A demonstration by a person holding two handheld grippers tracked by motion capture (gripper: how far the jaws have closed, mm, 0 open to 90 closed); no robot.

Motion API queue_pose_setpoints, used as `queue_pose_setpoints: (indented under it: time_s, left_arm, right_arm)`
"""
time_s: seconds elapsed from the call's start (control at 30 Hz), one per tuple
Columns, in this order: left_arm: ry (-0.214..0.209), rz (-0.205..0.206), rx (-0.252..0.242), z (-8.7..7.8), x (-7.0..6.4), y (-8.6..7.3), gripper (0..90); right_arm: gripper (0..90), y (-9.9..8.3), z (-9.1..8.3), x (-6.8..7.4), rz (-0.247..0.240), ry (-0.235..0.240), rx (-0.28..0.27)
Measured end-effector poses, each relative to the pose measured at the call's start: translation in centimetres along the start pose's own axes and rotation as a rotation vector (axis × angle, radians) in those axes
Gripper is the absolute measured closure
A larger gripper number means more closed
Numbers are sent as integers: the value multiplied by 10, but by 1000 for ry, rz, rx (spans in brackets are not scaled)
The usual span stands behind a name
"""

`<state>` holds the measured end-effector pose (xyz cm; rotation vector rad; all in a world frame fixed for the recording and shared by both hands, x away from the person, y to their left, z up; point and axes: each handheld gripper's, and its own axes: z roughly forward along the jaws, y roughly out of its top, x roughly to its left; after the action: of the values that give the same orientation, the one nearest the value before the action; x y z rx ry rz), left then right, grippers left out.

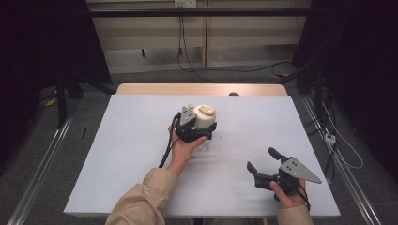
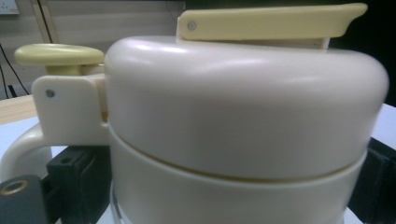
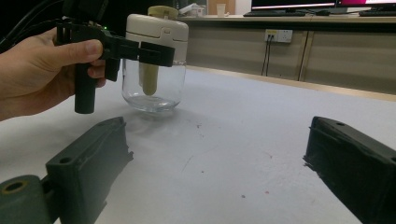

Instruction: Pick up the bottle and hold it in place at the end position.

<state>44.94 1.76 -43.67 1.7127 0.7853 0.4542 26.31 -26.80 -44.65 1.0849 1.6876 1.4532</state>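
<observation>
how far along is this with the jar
Done: the left tongs have reached the jar and close around its cream lid. In hand: that grip, jar standing on the table. Left: the lid is on; the right tongs wait open, apart.

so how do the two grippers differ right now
The left gripper has its jaws closed around the cream lid of the glass jar; the right gripper has its jaws spread wide with nothing between them. The left sits mid-table, the right near the front edge. Both are black and hand-held.
</observation>
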Motion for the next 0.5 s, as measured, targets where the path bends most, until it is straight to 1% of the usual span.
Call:
queue_pose_setpoints:
  time_s: [0.07, 0.1, 0.23, 0.33, 0.47, 0.5]
  left_arm:
    - [1, 7, 4, 1, 1, -1, 58]
    - [4, -3, 2, 2, 1, -1, 58]
    - [3, -9, 12, 5, 1, -3, 58]
    - [-1, 0, 11, 7, 0, -1, 59]
    - [-13, 2, 7, 9, -4, 1, 59]
    - [-10, 7, 4, 10, -4, 1, 59]
  right_arm:
    - [51, 0, 0, 0, -1, -1, -1]
    - [52, 0, 0, 0, -2, -1, 0]
    - [52, 0, 0, 0, -3, -1, 2]
    - [52, 0, 0, 0, -1, -4, 0]
    - [52, 0, 0, -1, 0, -5, -2]
    - [52, 0, 0, -1, 1, -5, -1]
